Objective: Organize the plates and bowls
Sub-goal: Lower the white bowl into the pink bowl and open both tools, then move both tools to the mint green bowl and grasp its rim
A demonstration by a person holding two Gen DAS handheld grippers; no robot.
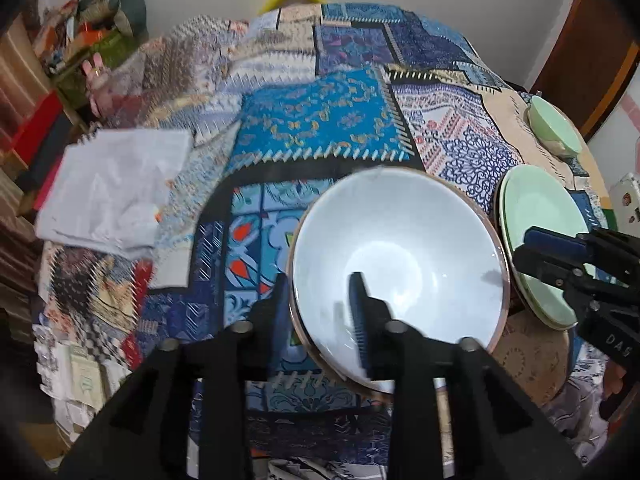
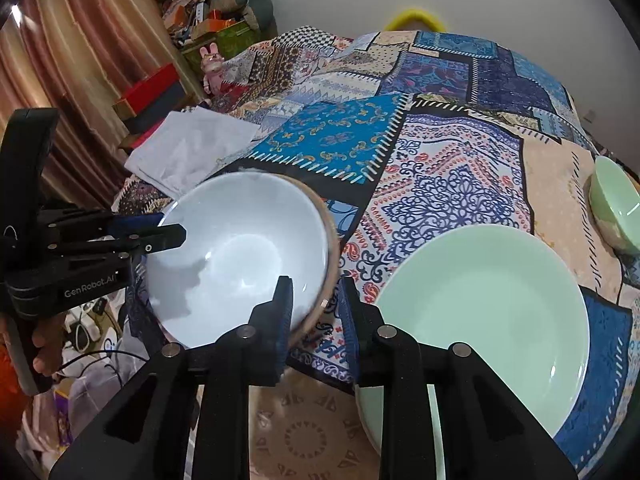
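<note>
Left fingers: the left gripper (image 1: 324,312) straddles the near rim of the white bowl (image 1: 400,256), one finger (image 1: 362,320) inside, the other outside; a thin gap shows at the pads, so they stand slightly spread, not pinching.
Right fingers: the right gripper (image 2: 316,320) straddles the same bowl's (image 2: 240,256) right rim, left finger (image 2: 282,320) inside, right finger outside over the cloth; parted a little, and no pad visibly presses on the rim (motion blur softens this edge).
White bowl: brown-rimmed, on the patchwork tablecloth (image 2: 440,184), tilted toward the cameras as the two views show it.
Green plates: a stack (image 1: 536,216) just right of the white bowl; two rims show in the left view, the top plate (image 2: 488,304) wide and bare in the right.
Green bowl: small, near the table's far right edge (image 2: 616,204), well apart from the stack.
White cloth: crumpled, far left on the table (image 1: 116,184).
Round mat: tan, patterned, at the near edge (image 2: 308,436), partly under the plates.
Background: boxes and clutter (image 2: 208,16) against the wall.
</note>
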